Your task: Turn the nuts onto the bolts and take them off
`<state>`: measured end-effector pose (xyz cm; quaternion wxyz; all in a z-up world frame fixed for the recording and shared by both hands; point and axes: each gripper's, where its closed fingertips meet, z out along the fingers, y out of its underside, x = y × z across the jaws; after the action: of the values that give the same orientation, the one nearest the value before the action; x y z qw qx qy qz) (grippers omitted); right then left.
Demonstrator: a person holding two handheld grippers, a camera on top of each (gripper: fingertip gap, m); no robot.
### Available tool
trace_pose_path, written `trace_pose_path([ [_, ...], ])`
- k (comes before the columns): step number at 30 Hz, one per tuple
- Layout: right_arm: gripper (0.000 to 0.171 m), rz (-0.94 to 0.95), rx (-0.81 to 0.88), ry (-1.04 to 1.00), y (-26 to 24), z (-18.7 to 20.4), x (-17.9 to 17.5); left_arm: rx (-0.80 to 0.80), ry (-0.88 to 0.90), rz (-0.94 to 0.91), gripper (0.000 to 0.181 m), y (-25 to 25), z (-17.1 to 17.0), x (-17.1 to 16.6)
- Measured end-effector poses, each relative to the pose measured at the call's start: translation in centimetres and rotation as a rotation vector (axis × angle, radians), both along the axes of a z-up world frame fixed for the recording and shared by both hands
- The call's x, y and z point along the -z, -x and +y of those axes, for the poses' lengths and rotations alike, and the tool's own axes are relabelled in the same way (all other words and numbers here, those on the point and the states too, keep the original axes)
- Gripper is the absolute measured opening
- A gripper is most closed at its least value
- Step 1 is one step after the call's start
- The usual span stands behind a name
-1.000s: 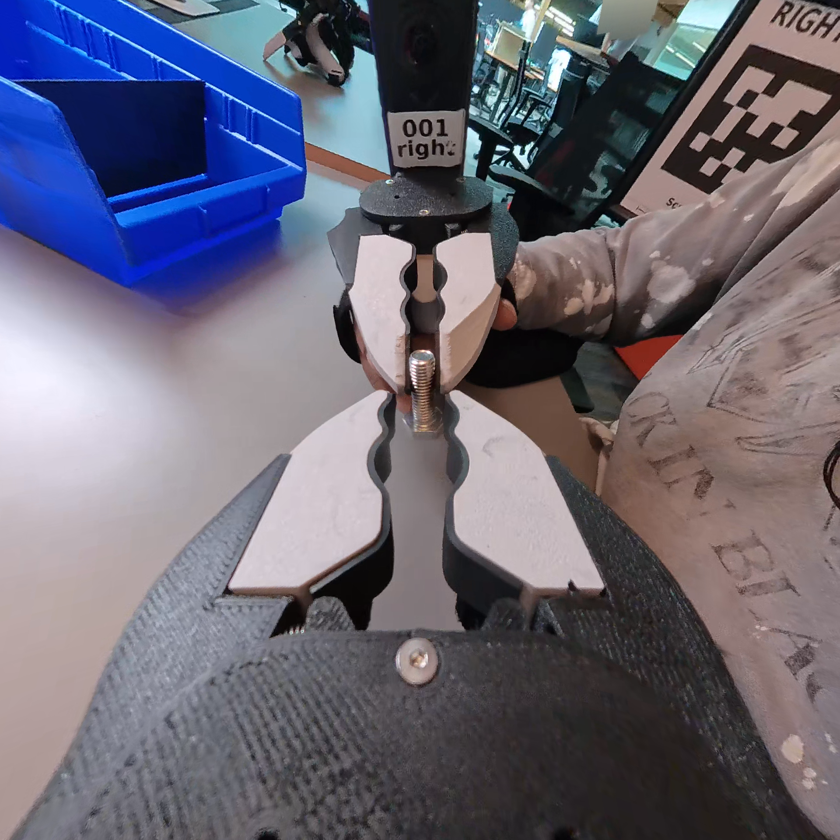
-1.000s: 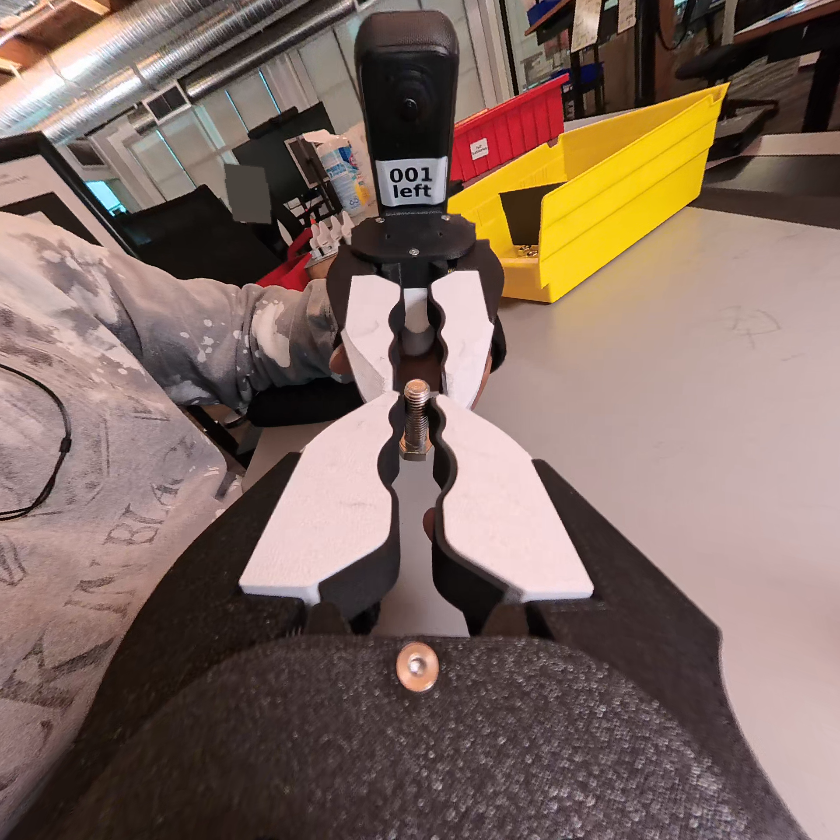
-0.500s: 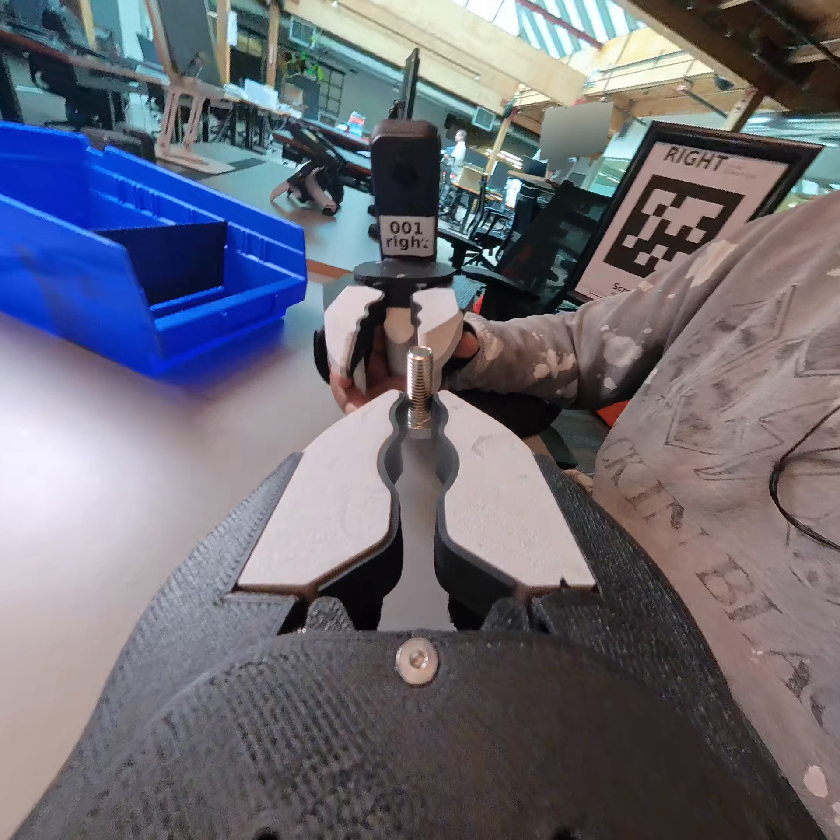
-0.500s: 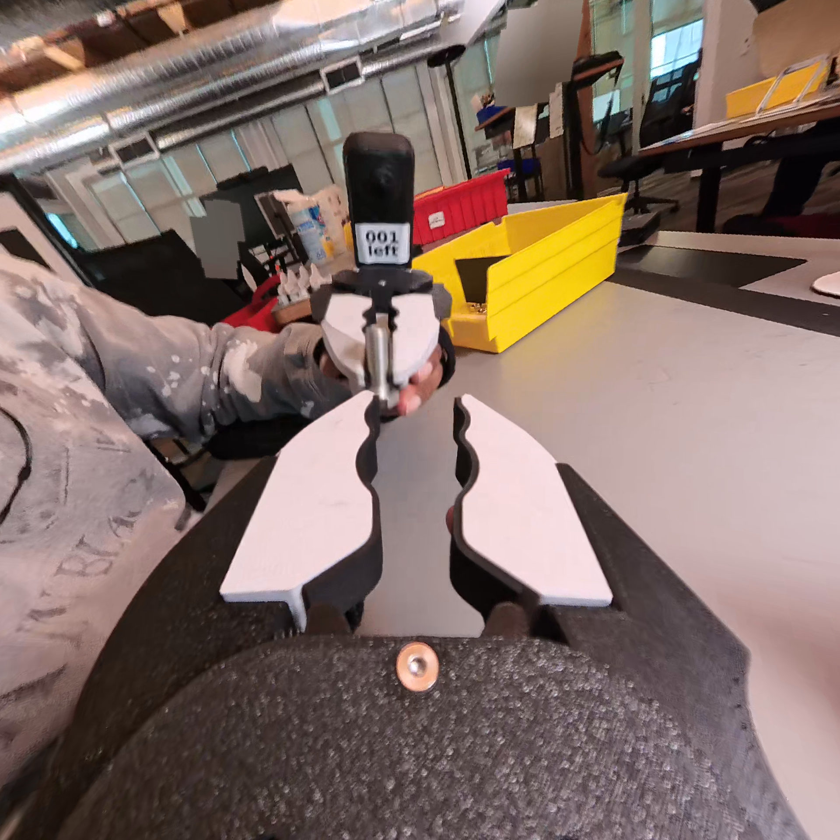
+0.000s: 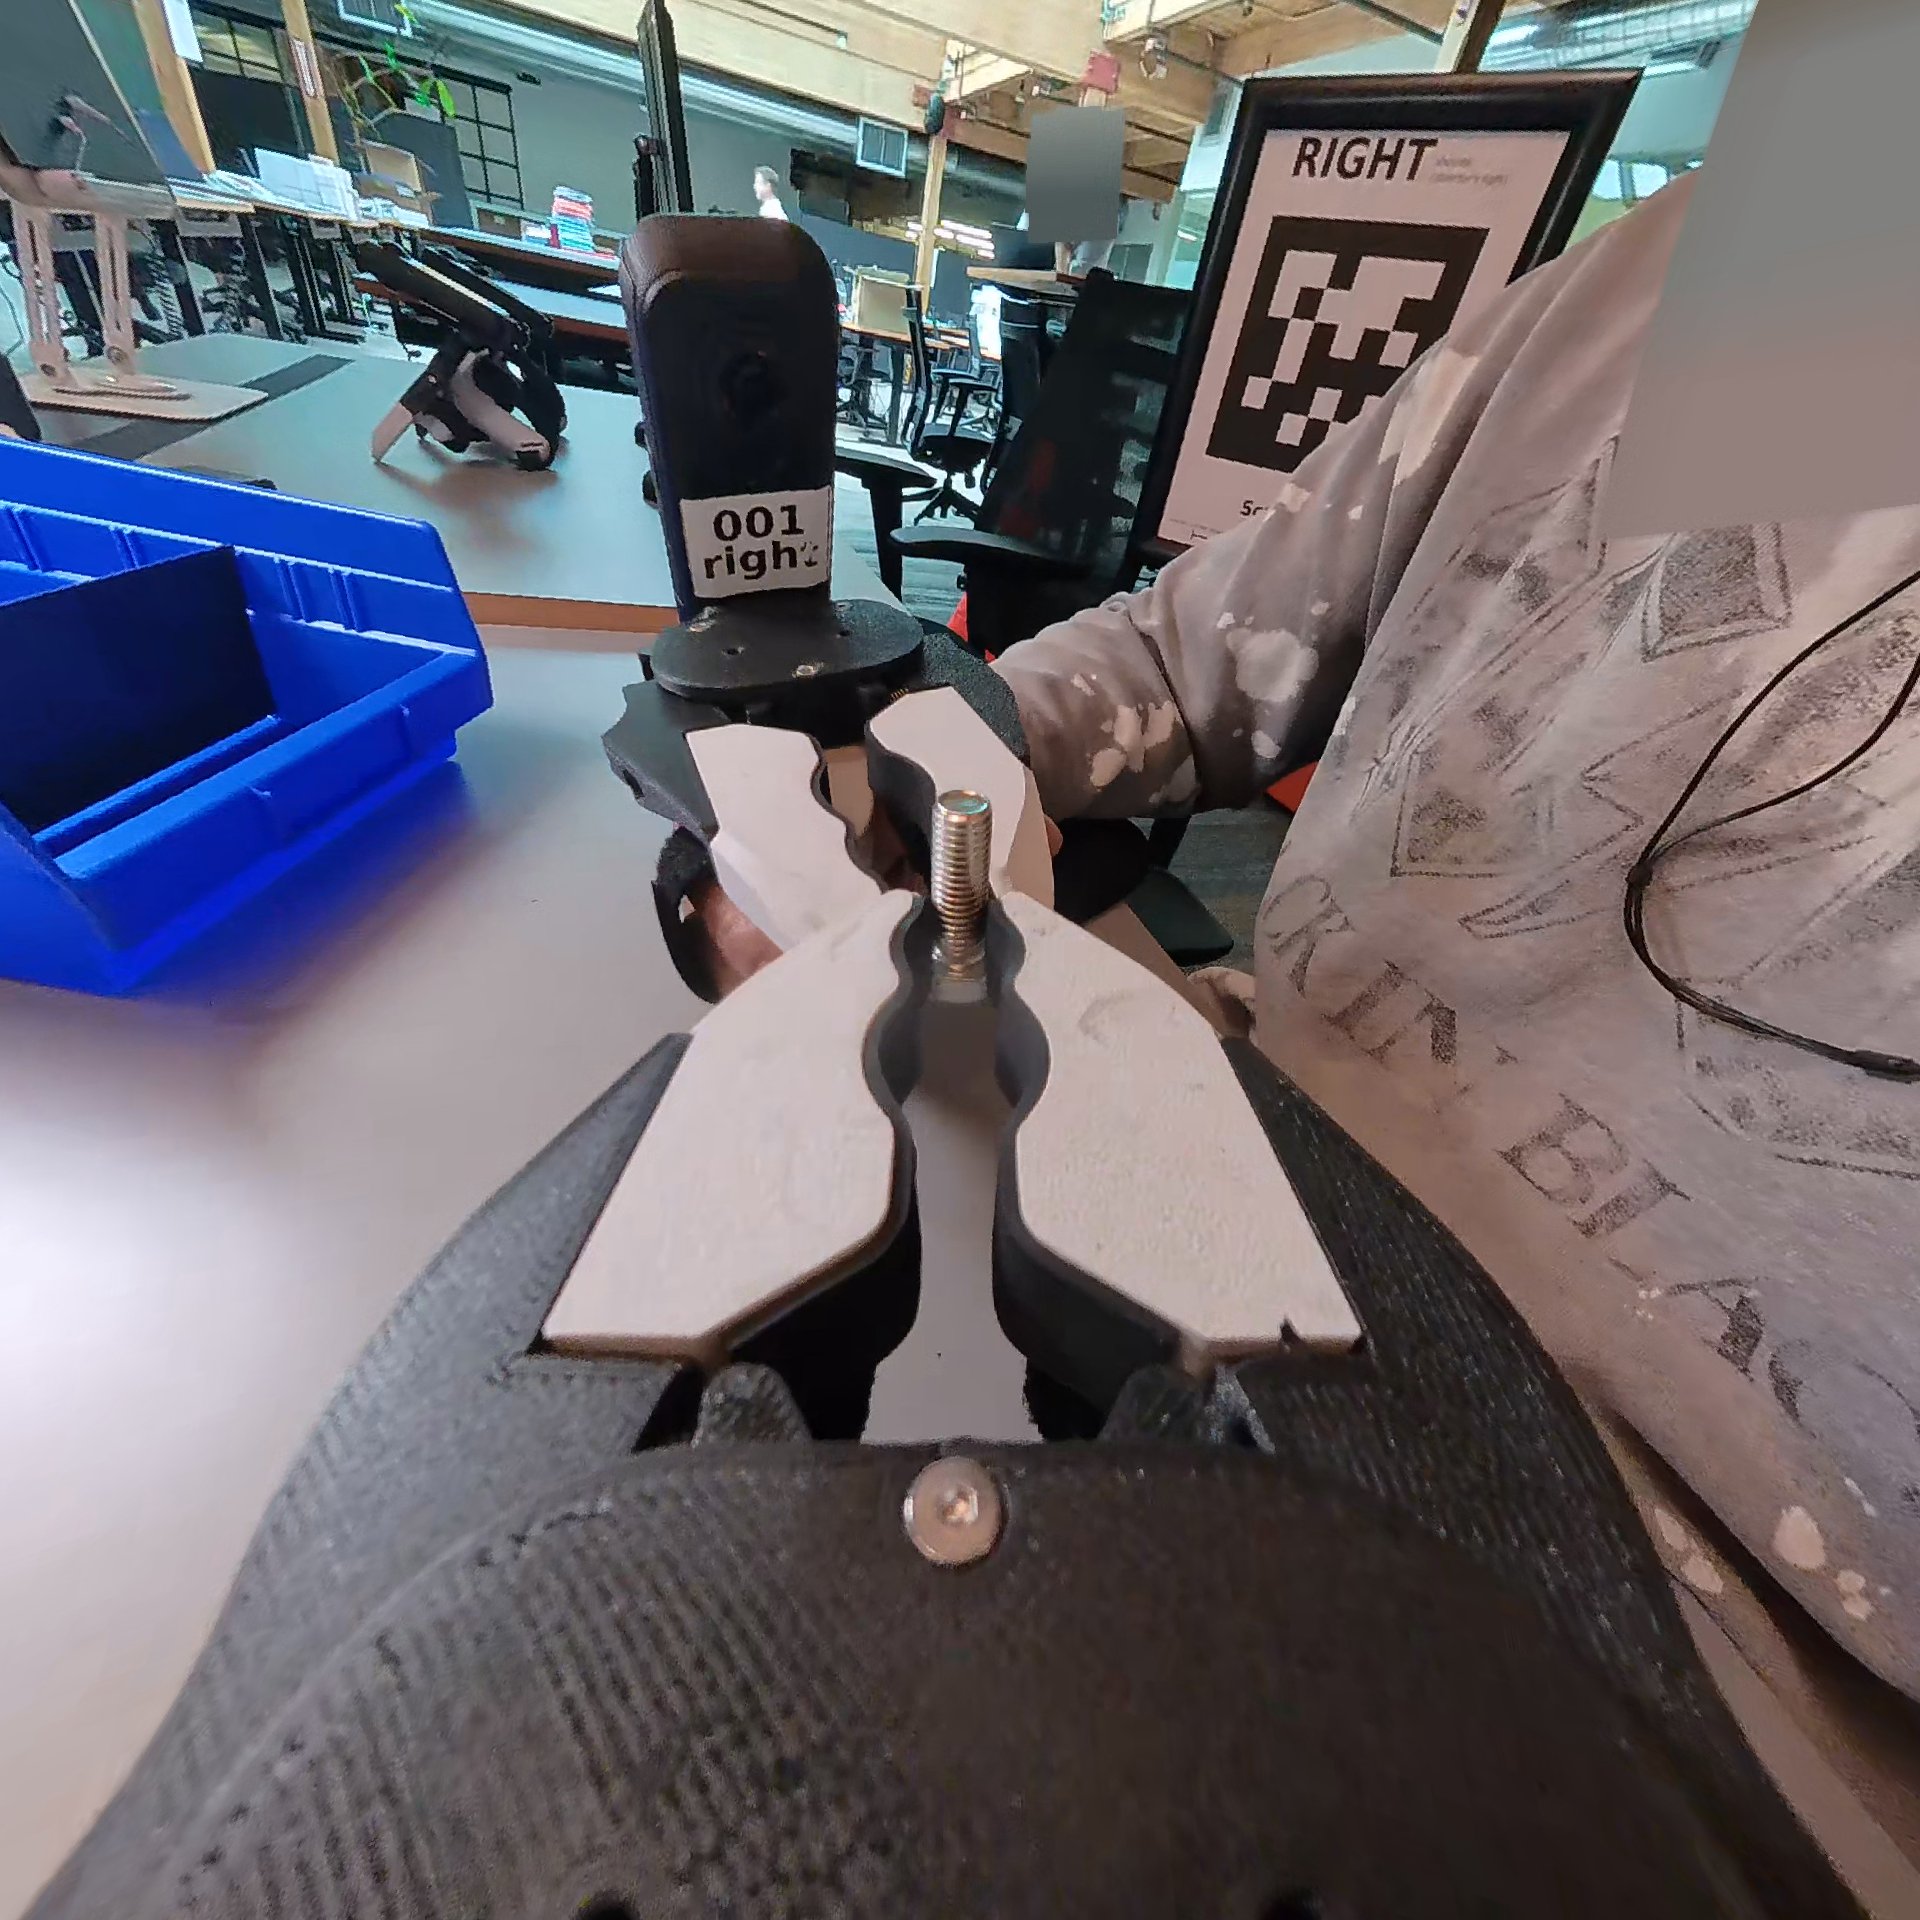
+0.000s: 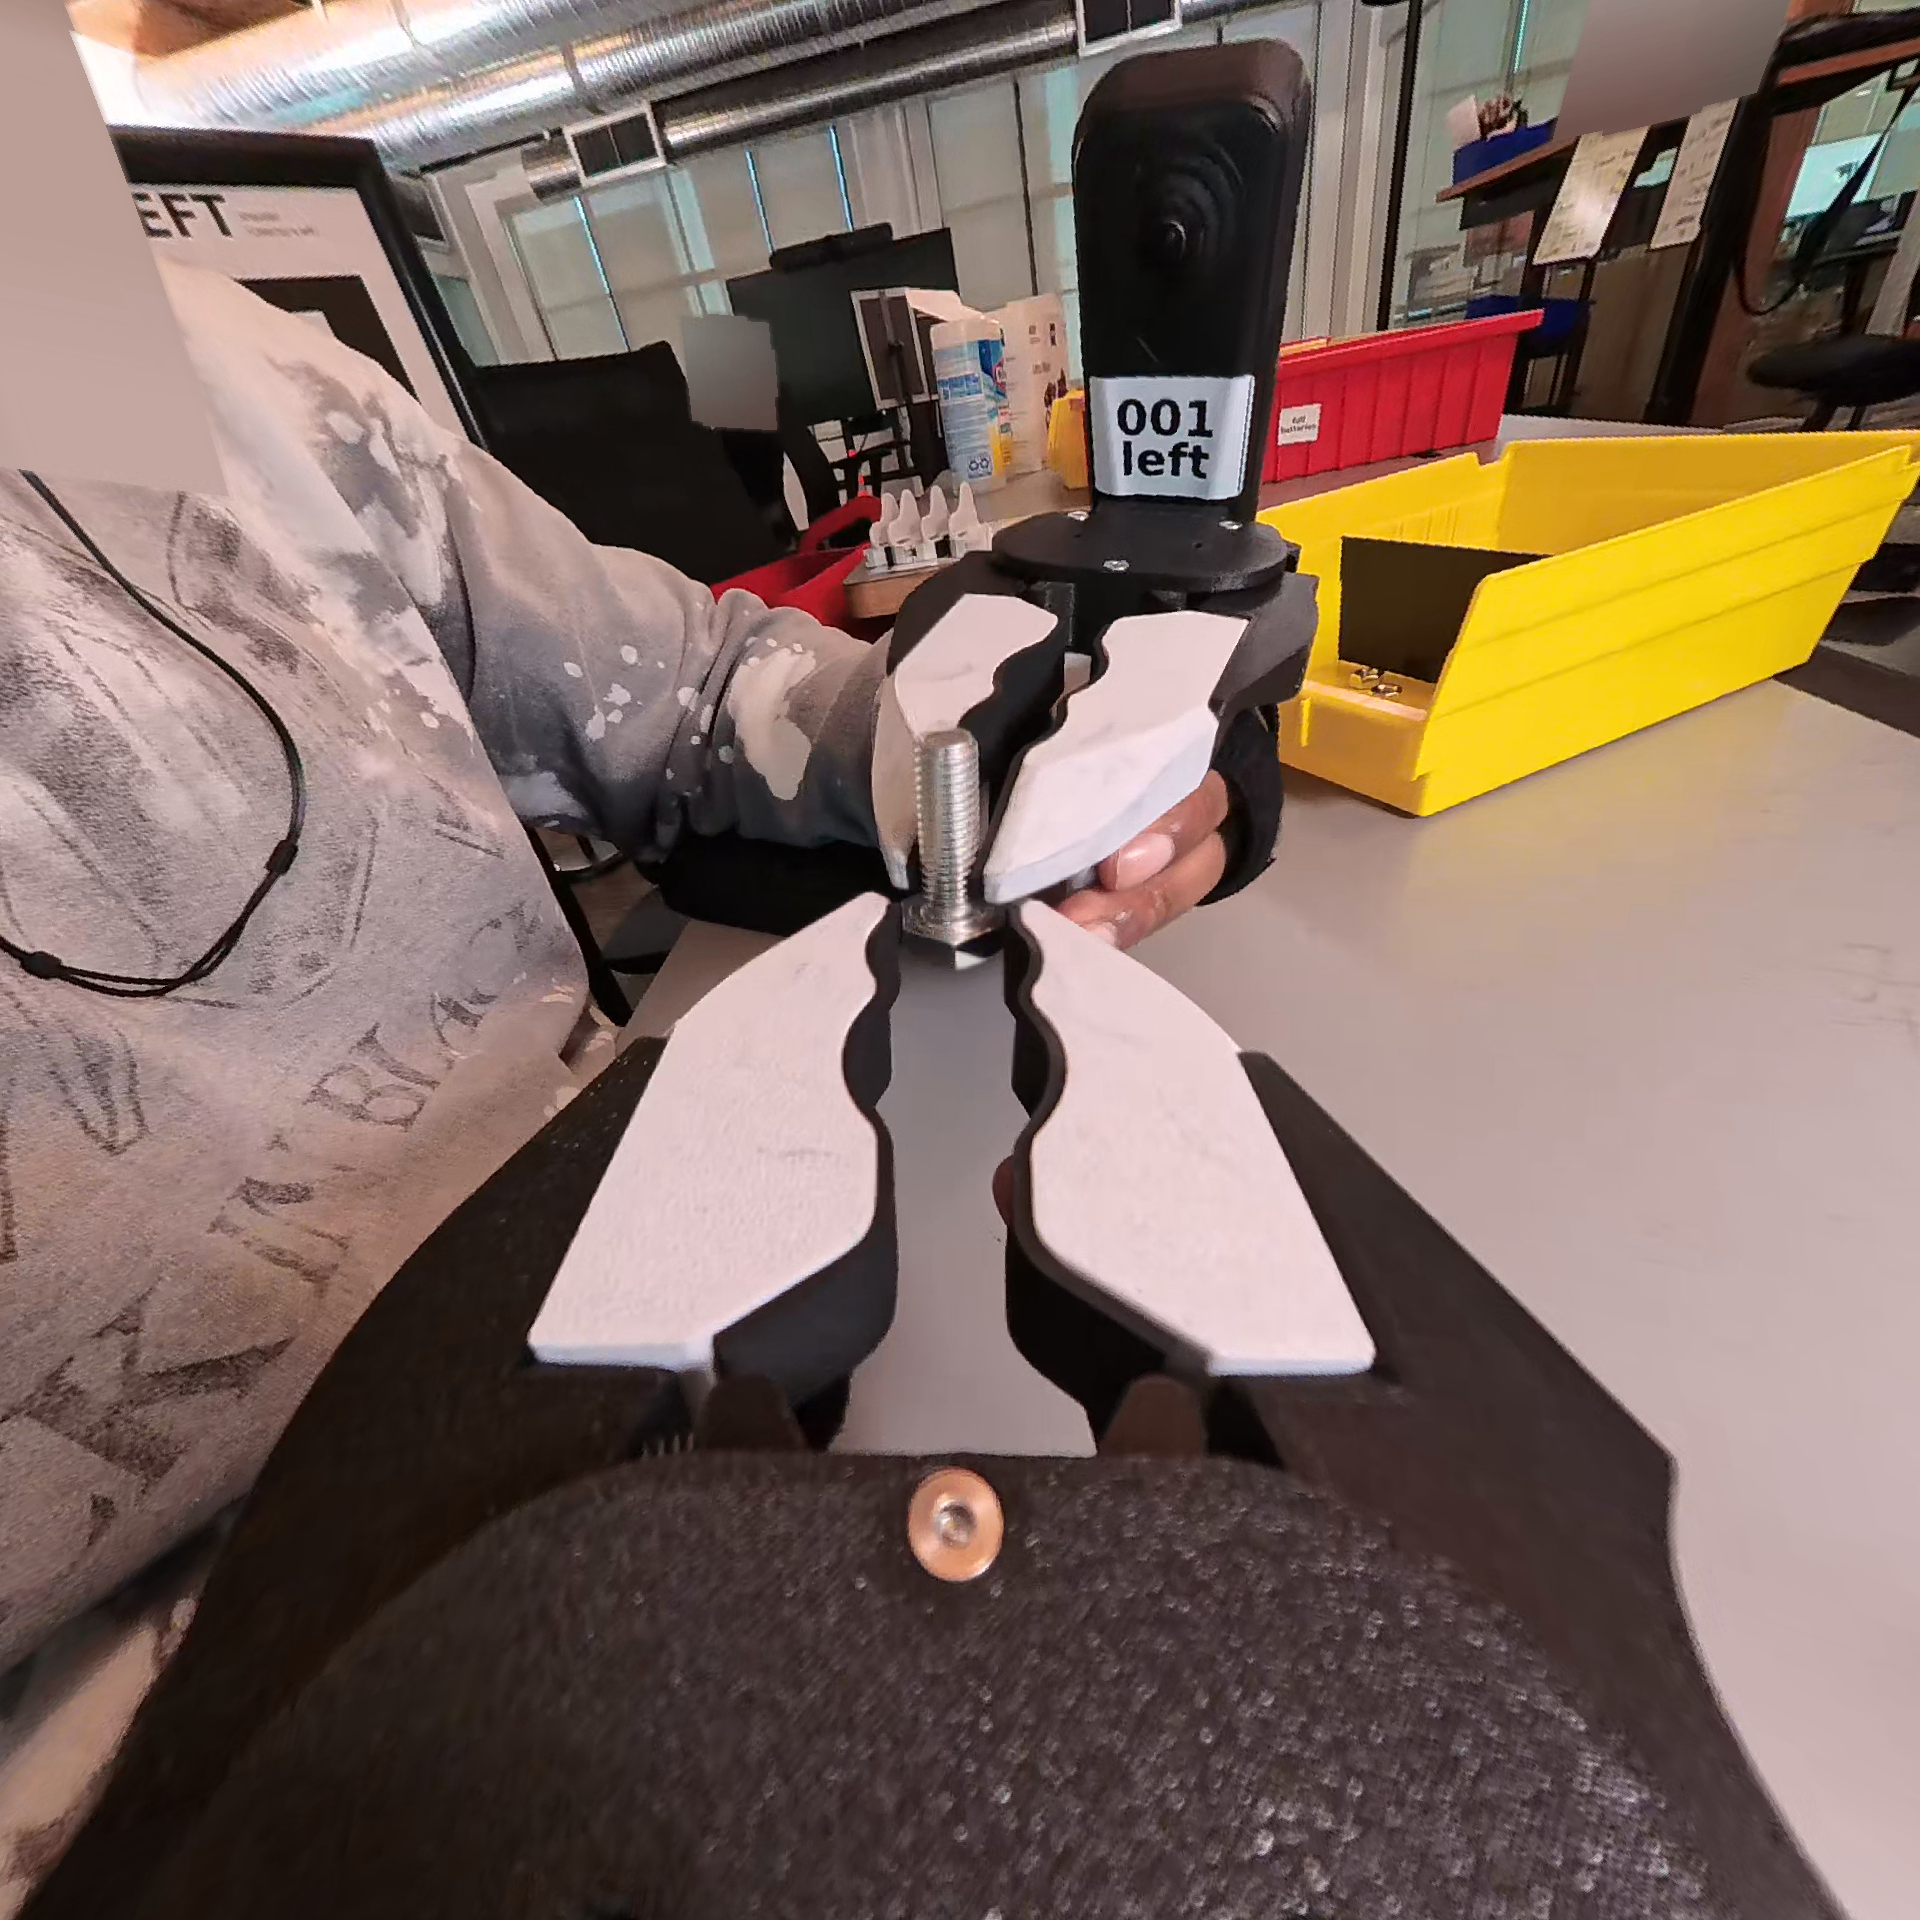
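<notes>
A pale grey table point(image 5: 260, 1195) is being shown in the left wrist view, with a blue bin point(image 5: 260, 727) lying on it at the left. Behind it an open workshop hall is being shown, with desks, black office chairs point(image 5: 1039, 499) and a framed sign point(image 5: 1351, 312). A person's speckled grey sleeve point(image 5: 1195, 675) is being seen at the right. The left gripper point(image 5: 958, 935) is being held nearly together, its tips clamped on the foot of a silver bolt point(image 5: 958, 852). The bolt is being kept upright above the table. The right gripper point(image 5: 904, 883) is being held just beyond it, its fingers parted to either side of the bolt.

In the right wrist view the same table is being shown, with a yellow bin point(image 6: 1610, 623) lying on it and a red bin point(image 6: 1392, 395) farther back. Windows and silver ducts point(image 6: 520, 73) are being seen behind. The right gripper's tips are being held narrowly apart at the six-sided piece at the bolt's foot. Whether that piece is being squeezed cannot be told, nor whether it is a head or a nut. The left gripper is being gripped from below by a hand point(image 6: 1153, 862).
</notes>
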<state>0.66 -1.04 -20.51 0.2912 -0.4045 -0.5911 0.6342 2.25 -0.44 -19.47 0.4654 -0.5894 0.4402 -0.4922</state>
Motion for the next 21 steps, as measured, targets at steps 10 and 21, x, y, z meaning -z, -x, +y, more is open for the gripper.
trace_pose_path([
  [10, 0.018, 0.003, 0.013, -0.008, 0.0, 0.2, -0.1, -0.021, 0.006, -0.012, 0.01, 0.1, 0.3, -0.1],
  [21, 0.018, 0.113, 0.29, 0.005, -1.2, 6.3, -2.5, -0.691, -0.115, 0.121, 0.028, 16.5, 6.8, -8.4],
])
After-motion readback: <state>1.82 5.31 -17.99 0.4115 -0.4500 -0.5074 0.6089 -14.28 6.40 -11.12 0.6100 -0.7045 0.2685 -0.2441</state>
